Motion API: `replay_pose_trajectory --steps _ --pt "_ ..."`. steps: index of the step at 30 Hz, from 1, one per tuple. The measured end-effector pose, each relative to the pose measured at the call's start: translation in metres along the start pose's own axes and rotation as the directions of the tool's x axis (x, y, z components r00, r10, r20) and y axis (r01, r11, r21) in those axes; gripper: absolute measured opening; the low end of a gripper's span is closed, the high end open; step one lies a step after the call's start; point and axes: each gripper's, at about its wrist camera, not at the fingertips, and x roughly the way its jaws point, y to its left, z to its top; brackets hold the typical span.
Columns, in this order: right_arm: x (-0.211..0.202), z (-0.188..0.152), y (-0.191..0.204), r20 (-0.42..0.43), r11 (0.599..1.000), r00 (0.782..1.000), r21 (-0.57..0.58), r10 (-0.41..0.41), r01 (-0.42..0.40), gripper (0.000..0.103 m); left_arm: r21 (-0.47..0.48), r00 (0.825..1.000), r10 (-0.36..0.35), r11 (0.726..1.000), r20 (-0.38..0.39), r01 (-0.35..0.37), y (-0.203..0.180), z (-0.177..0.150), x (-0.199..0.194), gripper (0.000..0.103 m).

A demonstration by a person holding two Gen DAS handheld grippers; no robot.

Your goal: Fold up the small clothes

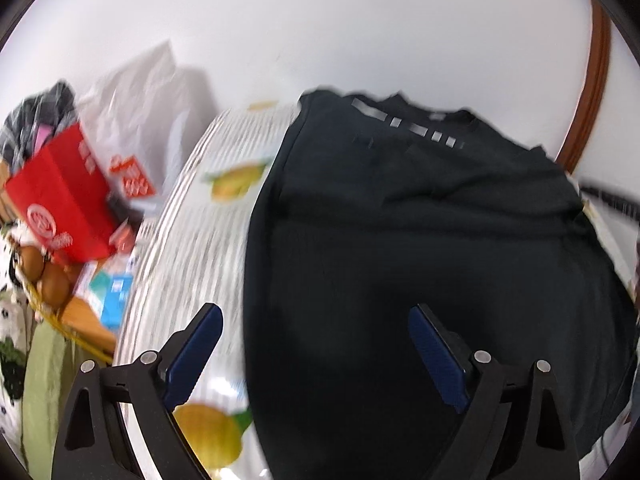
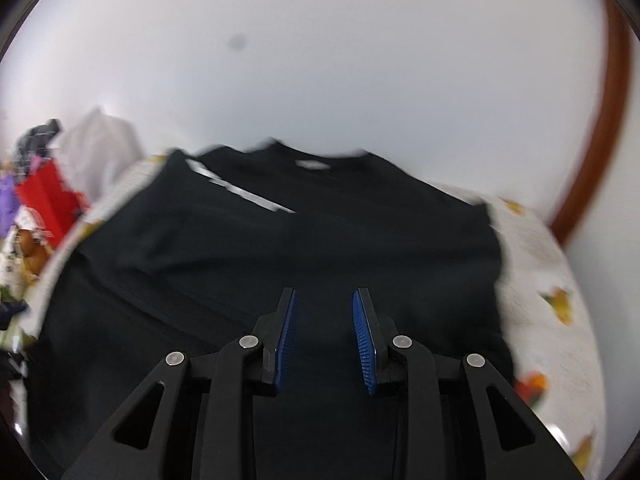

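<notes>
A black T-shirt [image 1: 420, 240] with a row of pale print near its collar lies spread on a table covered by a white cloth with fruit prints [image 1: 188, 248]. My left gripper [image 1: 316, 312] hangs open and wide above the shirt's left edge, with nothing between its blue pads. In the right wrist view the same black T-shirt [image 2: 280, 248] fills the middle, its collar at the far side. My right gripper [image 2: 324, 296] hovers over the near part of the shirt, its jaws a little apart and empty. Both views are blurred.
A red box [image 1: 60, 200], a white plastic bag [image 1: 148, 100] and small packets crowd the table's left side. A white wall stands behind, and a brown wooden frame [image 1: 592, 80] curves at the right. Bare tablecloth [image 2: 548, 280] shows to the right of the shirt.
</notes>
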Motion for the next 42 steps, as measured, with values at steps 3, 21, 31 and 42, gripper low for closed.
replay_pose_trajectory --steps 3,21,31,42 --pt "0.006 -0.020 -0.040 -0.053 0.997 0.998 0.057 -0.041 0.044 0.028 -0.006 0.999 -0.041 0.999 0.026 0.041 -0.016 0.024 0.000 0.093" --pt "0.059 -0.049 -0.092 -0.123 0.985 0.992 0.168 -0.007 0.028 0.023 0.013 0.995 -0.074 0.997 -0.068 0.075 -0.060 0.084 0.098 0.062" --pt "0.062 -0.052 -0.085 -0.115 0.989 0.991 0.126 -0.066 0.080 0.021 -0.063 0.993 -0.088 0.995 -0.084 0.083 -0.060 0.090 0.128 0.034" --pt "0.060 -0.052 -0.088 -0.123 0.985 0.991 0.157 -0.047 0.066 0.021 -0.088 0.989 -0.145 0.985 0.014 0.145 -0.038 0.105 0.082 0.004"
